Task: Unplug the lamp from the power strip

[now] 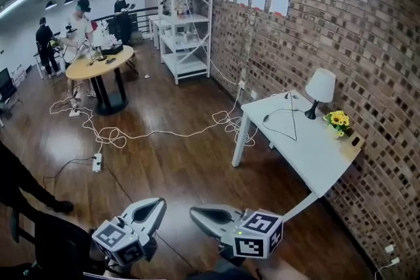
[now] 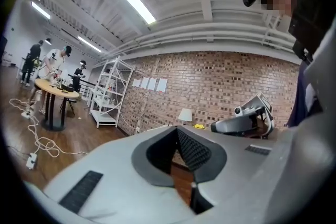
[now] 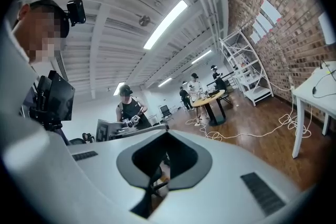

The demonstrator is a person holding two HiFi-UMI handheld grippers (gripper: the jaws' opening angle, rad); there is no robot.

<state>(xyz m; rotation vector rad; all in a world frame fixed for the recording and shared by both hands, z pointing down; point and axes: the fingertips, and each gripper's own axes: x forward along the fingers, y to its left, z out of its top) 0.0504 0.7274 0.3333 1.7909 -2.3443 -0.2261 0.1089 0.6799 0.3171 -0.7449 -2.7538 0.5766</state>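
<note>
The lamp (image 1: 320,90), with a white shade on a dark stem, stands at the far end of the white table (image 1: 315,154) by the brick wall. Its black cord (image 1: 282,120) loops over the tabletop toward the table's back corner; no power strip can be made out there. My left gripper (image 1: 154,208) and right gripper (image 1: 200,214) are low in the head view, side by side over the wooden floor, well short of the table. Both are shut with nothing between the jaws. The left gripper view shows the lamp (image 2: 185,115) small and distant beyond my left gripper (image 2: 176,129).
Yellow flowers (image 1: 338,120) stand beside the lamp. A white cable (image 1: 164,134) snakes over the floor from the wall socket (image 1: 241,84) to a floor power strip (image 1: 97,162). A white shelf rack (image 1: 186,16) stands against the wall. People work around a round table (image 1: 98,65) far left.
</note>
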